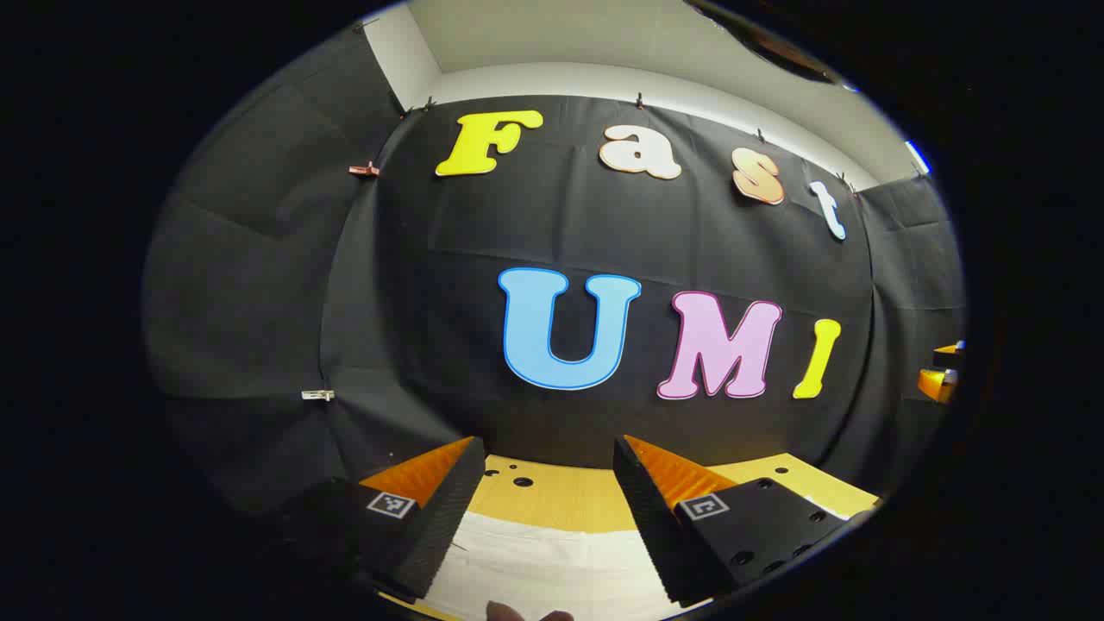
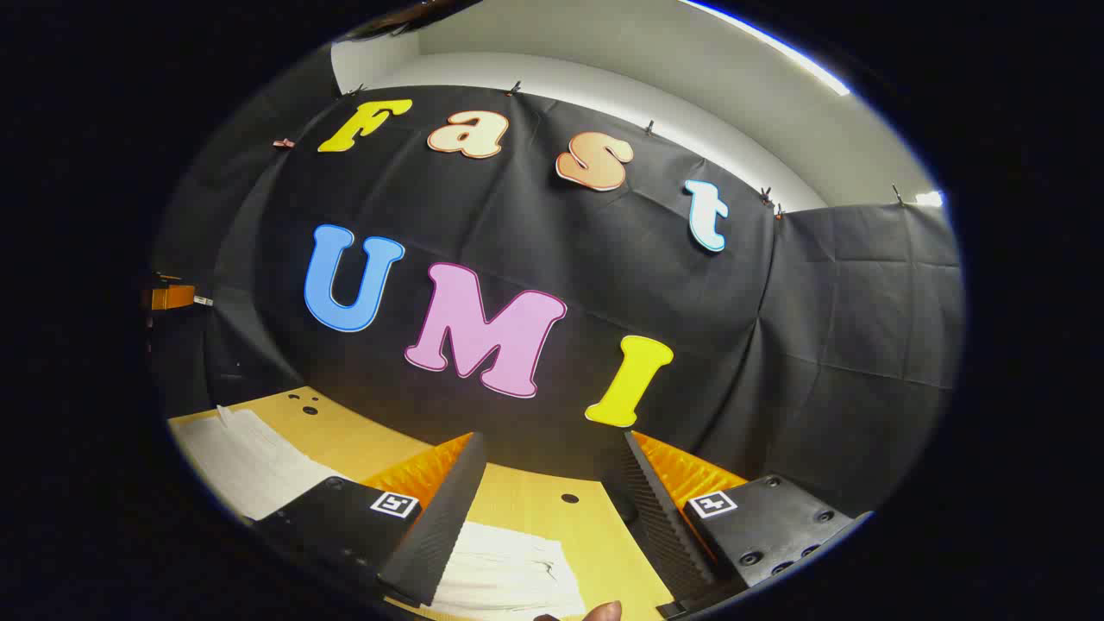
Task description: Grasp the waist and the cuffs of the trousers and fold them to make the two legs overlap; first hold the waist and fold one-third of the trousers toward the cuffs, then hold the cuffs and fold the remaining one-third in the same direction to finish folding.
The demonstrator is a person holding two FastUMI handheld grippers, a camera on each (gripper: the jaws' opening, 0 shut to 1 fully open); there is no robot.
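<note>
Your left hand-held gripper [image 1: 543,509] and right hand-held gripper [image 2: 539,517] hang open above the white trousers [image 1: 543,565] on the counter [image 1: 569,496]. Descend off-target and you likely pinch one fabric layer, skewing the fold.

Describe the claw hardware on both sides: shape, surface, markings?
Left claw: two wedge-shaped fingers with ribbed, sawtooth inner faces, each on a black block that carries a small square black-and-white fiducial tag; the block on the right shows round screw holes. Right claw: same build, with tagged blocks and ribbed wedge fingers.
</note>
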